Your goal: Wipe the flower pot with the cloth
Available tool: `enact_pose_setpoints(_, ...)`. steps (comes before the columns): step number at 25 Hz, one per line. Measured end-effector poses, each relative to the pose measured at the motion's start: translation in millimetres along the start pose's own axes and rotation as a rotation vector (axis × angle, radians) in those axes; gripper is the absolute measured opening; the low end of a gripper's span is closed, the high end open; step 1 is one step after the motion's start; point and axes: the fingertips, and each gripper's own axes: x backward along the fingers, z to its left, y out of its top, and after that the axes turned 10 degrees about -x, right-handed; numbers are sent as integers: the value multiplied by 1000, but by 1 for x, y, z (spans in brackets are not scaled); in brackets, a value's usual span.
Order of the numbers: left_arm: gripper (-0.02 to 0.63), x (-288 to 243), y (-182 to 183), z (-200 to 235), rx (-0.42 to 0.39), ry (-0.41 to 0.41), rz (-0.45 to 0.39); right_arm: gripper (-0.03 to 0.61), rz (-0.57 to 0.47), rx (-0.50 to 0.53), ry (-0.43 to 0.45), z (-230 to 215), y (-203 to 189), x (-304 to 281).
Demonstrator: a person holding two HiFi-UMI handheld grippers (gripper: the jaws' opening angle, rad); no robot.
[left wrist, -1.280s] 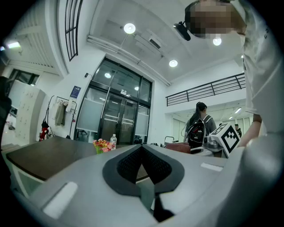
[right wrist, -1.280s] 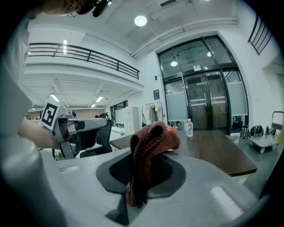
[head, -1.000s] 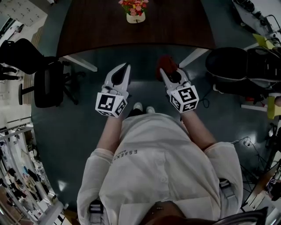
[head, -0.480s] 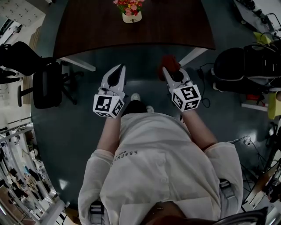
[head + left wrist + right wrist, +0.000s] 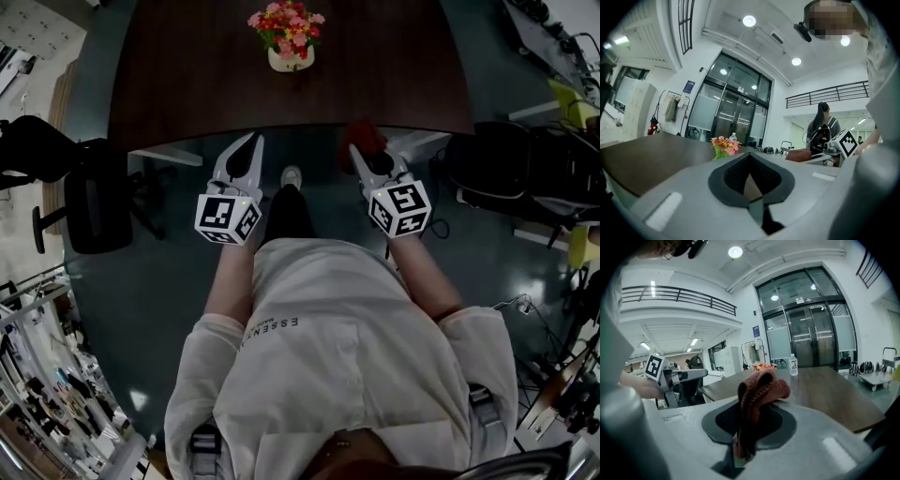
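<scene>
Near table edge, right gripper outstretched, pinching cloth

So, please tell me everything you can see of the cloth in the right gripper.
The cloth is reddish-brown, knitted-looking, soft and thick. It is bunched into a crumpled lump, clamped between the fingers of the right gripper; one fold rises above them. It is in the air near the edge of the dark wooden table. Nothing else touches it.

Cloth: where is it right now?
In the head view the red cloth is clamped in the right gripper, at the near edge of the dark table, short of the flower pot.
</scene>
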Motion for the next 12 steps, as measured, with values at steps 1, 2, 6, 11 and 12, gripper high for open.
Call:
enact_pose_setpoints(1,14,-17,3,5,12,-28,0,51,3,-2,-13,-10,9,-9)
enact_pose_setpoints(2,14,-34,5,10,23,-58,2,51,6,-6,-26,-21,19,-19)
enact_pose_setpoints(6,12,-99,16,31,24,-162,12,51,5,-25,-71,-60,58,-64)
enact_pose_setpoints(11,12,-152,-2,64,-31,-226,97,51,28,-58,-109,-82,71,-124)
enact_pose_setpoints(12,12,-162,-8,71,-31,-231,118,51,41,-63,-113,-86,69,-136)
